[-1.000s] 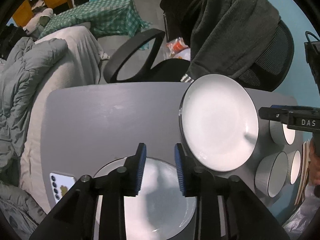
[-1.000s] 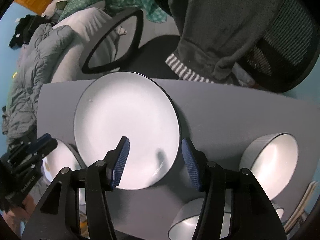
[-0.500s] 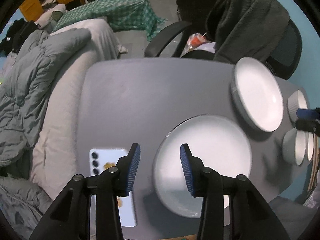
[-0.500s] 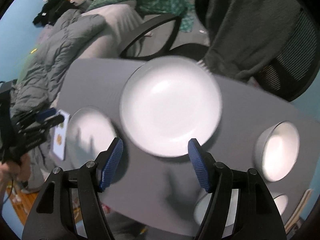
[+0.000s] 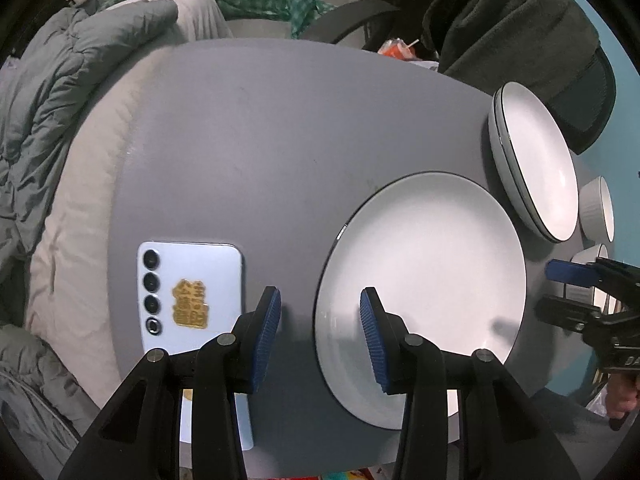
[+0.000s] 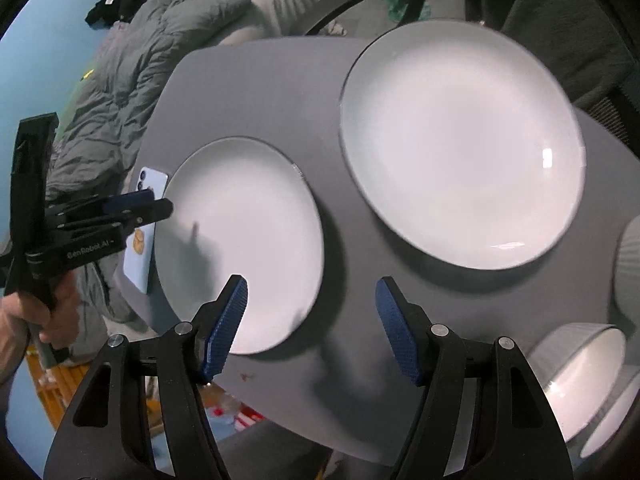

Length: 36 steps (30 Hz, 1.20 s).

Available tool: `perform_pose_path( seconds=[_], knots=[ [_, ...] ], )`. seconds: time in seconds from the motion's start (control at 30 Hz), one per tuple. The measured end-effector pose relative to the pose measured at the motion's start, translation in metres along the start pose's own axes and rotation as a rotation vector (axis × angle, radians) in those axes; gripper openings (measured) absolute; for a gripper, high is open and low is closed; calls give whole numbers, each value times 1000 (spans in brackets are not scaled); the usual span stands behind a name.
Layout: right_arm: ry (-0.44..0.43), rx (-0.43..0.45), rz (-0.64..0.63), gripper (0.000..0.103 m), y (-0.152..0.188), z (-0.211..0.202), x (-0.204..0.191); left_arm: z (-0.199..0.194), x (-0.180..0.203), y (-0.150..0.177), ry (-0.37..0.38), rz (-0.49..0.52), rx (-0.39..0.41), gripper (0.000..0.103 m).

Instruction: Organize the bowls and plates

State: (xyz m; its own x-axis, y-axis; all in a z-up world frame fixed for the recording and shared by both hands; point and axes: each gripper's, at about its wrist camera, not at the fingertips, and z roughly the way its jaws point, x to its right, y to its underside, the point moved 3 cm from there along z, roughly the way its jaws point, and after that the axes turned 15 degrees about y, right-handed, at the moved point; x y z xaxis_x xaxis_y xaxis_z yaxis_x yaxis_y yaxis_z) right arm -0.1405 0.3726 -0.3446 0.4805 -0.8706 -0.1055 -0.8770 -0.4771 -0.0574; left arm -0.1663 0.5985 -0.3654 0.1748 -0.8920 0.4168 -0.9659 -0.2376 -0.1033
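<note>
Left wrist view looks almost straight down on the grey counter [image 5: 260,128]. The left hand-held gripper [image 5: 320,340] has its blue pads spread, and its jaws have just been opening; the left rim of the near plate [image 5: 424,276] lies between them, but neither pad presses on it. The left pad hangs over bare counter, the right pad over the plate's white face. Just left of that gripper a pale blue phone [image 5: 192,300] lies camera side up with a gold sticker on its back. Further away, a second, deeper plate [image 5: 536,168] sits at the counter's far right, apart from the near one, and two small white bowls [image 5: 598,208] show beside it at the edge.

Right wrist view shows the right hand-held gripper [image 6: 312,328] spread too — its jaws have also just been opening — with nothing pinched: its left pad is over the near plate's right edge, its right pad over bare counter. The large plate is slightly blurred. More bowls stand at the lower right [image 6: 576,376]. At the left, a person's hand [image 6: 24,312] grips the other gripper's handle.
</note>
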Motion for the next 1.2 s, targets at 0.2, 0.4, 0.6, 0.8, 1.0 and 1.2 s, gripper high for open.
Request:
perform_pose_path(
  seconds=[0.2, 0.4, 0.6, 0.8, 1.0, 1.2],
  knots=[
    [-11, -8, 28, 60, -1, 19, -8, 14, -6, 3, 11, -13, -34, 39],
    [-10, -27, 26, 40, -4, 37, -8, 21, -10, 4, 21, -44, -53, 26],
    [-9, -32, 26, 19, -3, 44, -8, 22, -13, 5, 29, -63, -43, 21],
    [-4, -50, 47, 15, 2, 42, 1, 24, -5, 16, 27, -67, -58, 20],
    [-1, -78, 66, 15, 18, 41, 14, 31, 11, 36, 62, -82, -67, 20],
    [2, -88, 98, 15, 35, 36, 34, 37, 22, 51, 110, -109, -64, 20]
  ],
)
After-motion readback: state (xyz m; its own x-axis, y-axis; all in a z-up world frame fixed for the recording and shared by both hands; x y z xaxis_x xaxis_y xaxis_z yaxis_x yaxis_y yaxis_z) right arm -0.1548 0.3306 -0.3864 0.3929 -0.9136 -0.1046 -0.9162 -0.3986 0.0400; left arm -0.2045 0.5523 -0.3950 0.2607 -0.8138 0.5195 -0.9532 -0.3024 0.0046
